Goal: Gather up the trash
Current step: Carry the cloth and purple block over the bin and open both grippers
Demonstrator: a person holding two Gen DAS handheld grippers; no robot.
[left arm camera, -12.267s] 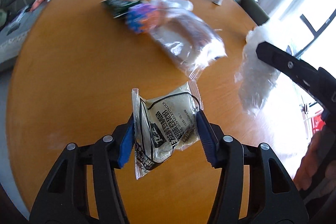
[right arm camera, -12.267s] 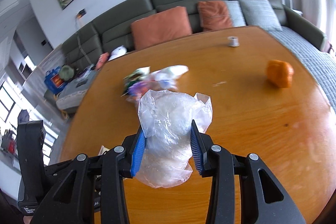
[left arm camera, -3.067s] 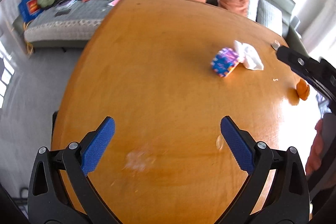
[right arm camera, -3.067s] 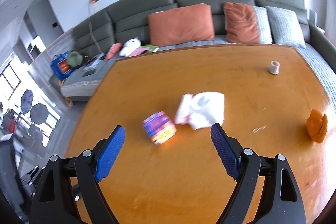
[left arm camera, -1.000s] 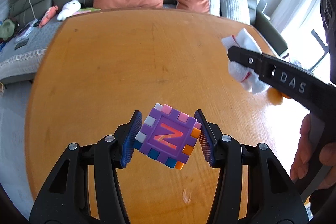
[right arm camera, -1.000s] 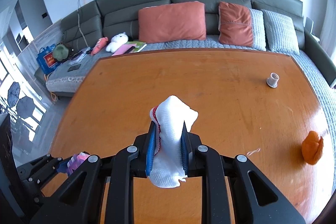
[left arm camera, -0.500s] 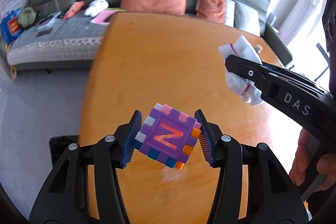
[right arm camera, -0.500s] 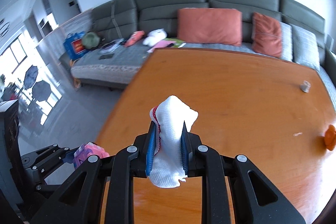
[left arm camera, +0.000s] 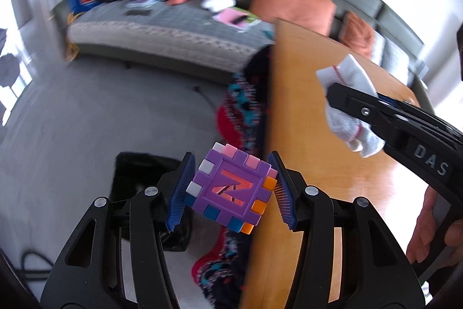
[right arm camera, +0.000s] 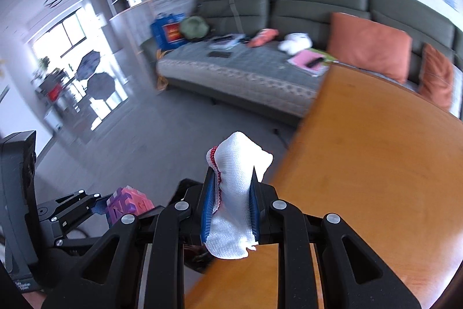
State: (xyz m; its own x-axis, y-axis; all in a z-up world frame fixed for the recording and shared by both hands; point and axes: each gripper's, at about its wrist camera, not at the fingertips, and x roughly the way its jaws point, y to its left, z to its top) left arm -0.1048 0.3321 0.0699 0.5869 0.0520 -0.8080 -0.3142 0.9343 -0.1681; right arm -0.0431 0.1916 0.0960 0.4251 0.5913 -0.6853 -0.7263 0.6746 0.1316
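Note:
My left gripper [left arm camera: 231,188] is shut on a purple puzzle cube [left arm camera: 233,187] with an orange Z, held in the air past the table's left edge, above the floor. A black bin [left arm camera: 144,175] lined with a black bag stands on the floor just behind and below it. My right gripper [right arm camera: 231,206] is shut on a white cloth with red trim [right arm camera: 235,199], held over the table's left edge. The cloth [left arm camera: 347,106] and right gripper also show at the right of the left wrist view. The cube [right arm camera: 127,203] shows at the lower left of the right wrist view.
The orange wooden table [left arm camera: 318,135] fills the right side. A chair with a red and blue patterned cover [left arm camera: 240,112] stands at its left edge. A grey sofa [right arm camera: 289,19] with orange cushions runs along the back wall. Grey floor [left arm camera: 86,120] lies to the left.
Both grippers have swung left off the table with the cube and the cloth still held. The floor, the chair and the black bin have come into view.

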